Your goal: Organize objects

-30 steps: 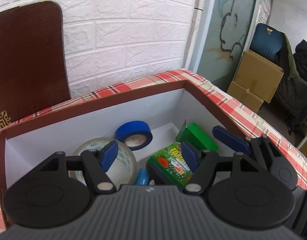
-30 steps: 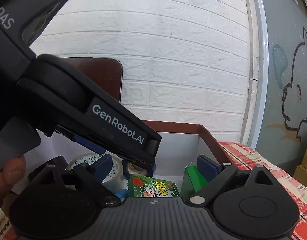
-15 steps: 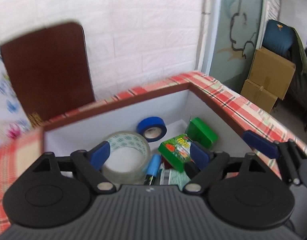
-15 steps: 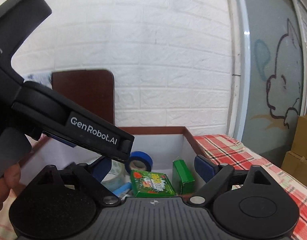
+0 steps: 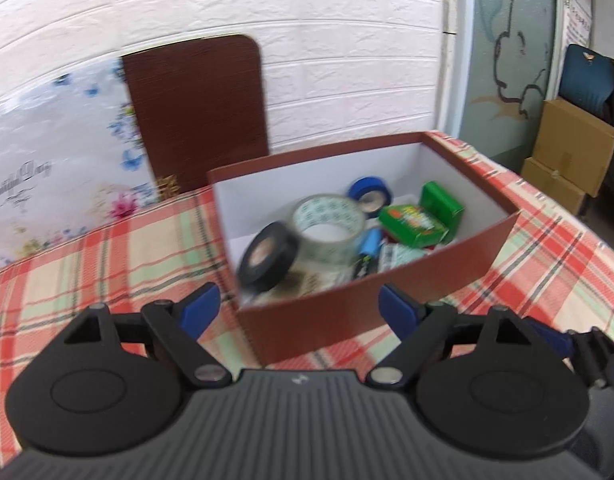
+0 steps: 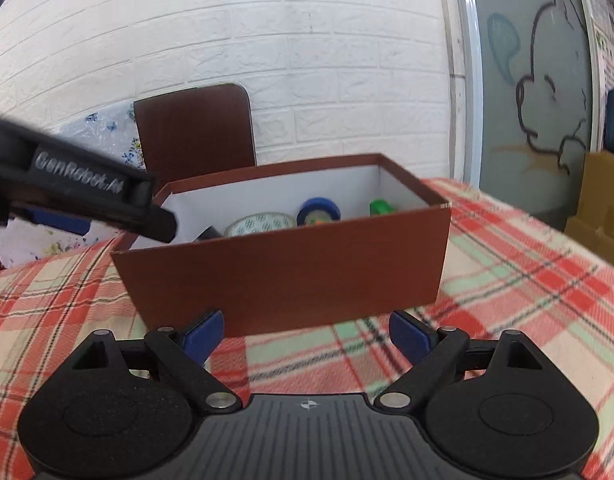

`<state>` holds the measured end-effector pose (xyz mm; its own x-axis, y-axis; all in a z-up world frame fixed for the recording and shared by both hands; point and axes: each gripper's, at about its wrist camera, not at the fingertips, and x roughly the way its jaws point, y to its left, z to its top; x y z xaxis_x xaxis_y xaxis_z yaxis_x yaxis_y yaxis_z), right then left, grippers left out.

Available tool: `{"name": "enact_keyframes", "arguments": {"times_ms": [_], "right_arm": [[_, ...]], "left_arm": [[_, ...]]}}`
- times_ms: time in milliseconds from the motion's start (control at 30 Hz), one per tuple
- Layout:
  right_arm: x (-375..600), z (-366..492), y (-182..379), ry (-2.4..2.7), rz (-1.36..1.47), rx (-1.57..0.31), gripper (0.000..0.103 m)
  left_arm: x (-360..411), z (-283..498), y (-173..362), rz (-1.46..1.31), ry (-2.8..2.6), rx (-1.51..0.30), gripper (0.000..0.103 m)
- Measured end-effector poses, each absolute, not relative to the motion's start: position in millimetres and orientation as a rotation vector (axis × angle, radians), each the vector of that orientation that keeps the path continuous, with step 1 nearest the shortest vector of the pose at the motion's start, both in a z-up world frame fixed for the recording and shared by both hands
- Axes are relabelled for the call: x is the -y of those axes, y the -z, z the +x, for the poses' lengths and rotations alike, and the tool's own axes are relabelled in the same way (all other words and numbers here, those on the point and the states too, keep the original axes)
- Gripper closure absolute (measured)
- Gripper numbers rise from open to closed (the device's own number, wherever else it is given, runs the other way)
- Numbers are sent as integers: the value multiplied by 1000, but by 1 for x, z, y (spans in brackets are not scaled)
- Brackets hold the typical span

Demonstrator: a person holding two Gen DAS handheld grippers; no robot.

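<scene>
A brown box [image 5: 387, 304] with white inside walls stands on the plaid tablecloth; it also shows in the right wrist view [image 6: 291, 272]. Inside lie a black tape roll [image 5: 267, 258], a clear tape roll [image 5: 329, 222], a blue tape roll [image 5: 369, 196], a green printed carton [image 5: 413, 226] and a green box [image 5: 443, 202]. My left gripper [image 5: 301, 310] is open and empty, in front of the box's near wall. My right gripper [image 6: 307, 334] is open and empty, low over the cloth in front of the box. The left gripper's body [image 6: 79, 196] crosses the right wrist view at left.
A brown board [image 5: 199, 108] and a flowered sheet [image 5: 47, 160] lean on the white brick wall behind the table. Cardboard boxes [image 5: 567, 160] and a blue chair [image 5: 587, 76] stand on the floor at right. The plaid cloth [image 6: 507, 280] drops off at the table's right edge.
Both grippers have pulled back and out from above the box to its near side. The box now shows whole, with the black tape roll visible inside. Both stay open and empty.
</scene>
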<state>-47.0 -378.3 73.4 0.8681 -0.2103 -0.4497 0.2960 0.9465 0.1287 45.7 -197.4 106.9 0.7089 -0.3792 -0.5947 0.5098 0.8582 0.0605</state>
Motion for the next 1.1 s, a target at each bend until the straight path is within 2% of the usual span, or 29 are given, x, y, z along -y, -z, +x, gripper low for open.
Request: {"name": "enact_keyframes", "arguments": {"times_ms": [300, 733, 767, 867, 1100], "right_arm": [[370, -57, -67, 247, 341, -526, 12], [339, 19, -26, 282, 242, -652, 13], [337, 21, -22, 282, 234, -663, 11], [324, 23, -18, 298, 139, -671, 8], [312, 13, -19, 282, 119, -682, 8]], "left_arm": [[143, 41, -87, 215, 406, -634, 14], [124, 112, -3, 215, 390, -826, 14], [122, 114, 1, 211, 394, -819, 9], [121, 112, 3, 222, 392, -787, 5], [118, 110, 1, 219, 382, -794, 5]]}}
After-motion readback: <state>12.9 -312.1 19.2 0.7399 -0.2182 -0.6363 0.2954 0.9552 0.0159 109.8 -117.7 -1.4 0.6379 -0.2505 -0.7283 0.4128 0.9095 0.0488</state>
